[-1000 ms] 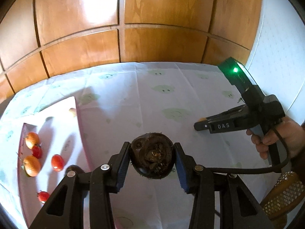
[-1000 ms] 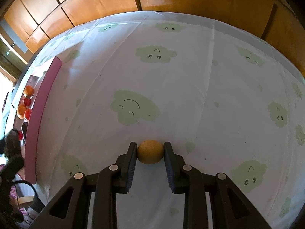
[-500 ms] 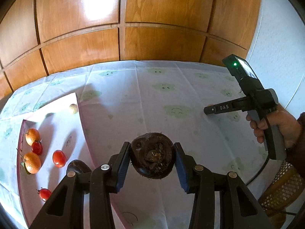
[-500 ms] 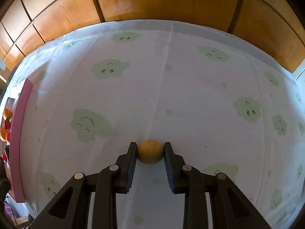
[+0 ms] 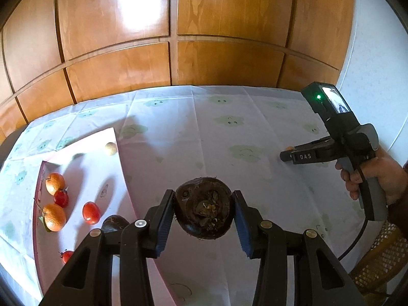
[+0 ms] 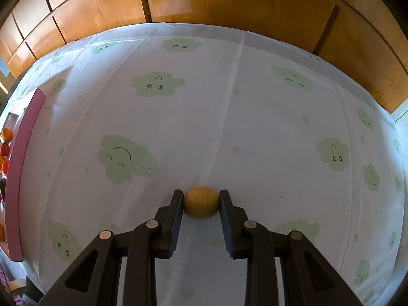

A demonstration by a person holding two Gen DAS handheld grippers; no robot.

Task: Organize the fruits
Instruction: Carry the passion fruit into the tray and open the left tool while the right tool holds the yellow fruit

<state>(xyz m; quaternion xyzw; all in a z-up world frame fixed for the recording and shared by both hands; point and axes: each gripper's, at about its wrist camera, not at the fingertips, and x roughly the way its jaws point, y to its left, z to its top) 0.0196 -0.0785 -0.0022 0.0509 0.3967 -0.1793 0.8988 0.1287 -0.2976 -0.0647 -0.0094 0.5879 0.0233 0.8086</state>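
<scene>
Above the cloud-print tablecloth [image 6: 229,117], the left gripper [image 5: 203,214] clamps a dark rough fruit [image 5: 204,210] near the pink tray [image 5: 107,168] while the right gripper [image 6: 201,204] pinches a small tan fruit [image 6: 201,205] well away from it, and either round fruit could slip and roll.

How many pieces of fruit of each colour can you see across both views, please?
Orange fruit: 2
Red fruit: 3
Dark brown fruit: 2
Tan fruit: 2
Total: 9
</scene>
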